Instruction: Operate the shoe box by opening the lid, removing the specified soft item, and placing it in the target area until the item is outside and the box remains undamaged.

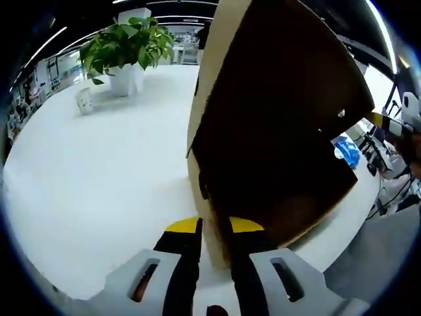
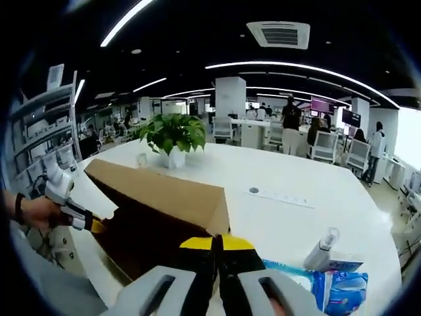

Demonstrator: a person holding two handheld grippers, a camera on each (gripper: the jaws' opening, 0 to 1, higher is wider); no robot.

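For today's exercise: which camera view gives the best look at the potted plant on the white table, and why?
The right gripper view: the potted plant stands nearly centred and upright beyond the cardboard box, leaves and white pot clear. The left gripper view shows the plant near the top edge, tilted, beside the box.

Tan cardboard shoe box (image 1: 276,125), dark brown inside. White worktop (image 1: 99,178). At eleven o'clock, a green plant (image 1: 128,43) in a white pot (image 1: 125,80). Black fingers (image 1: 187,257) tipped yellow. Blue-and-white packet (image 2: 335,288).
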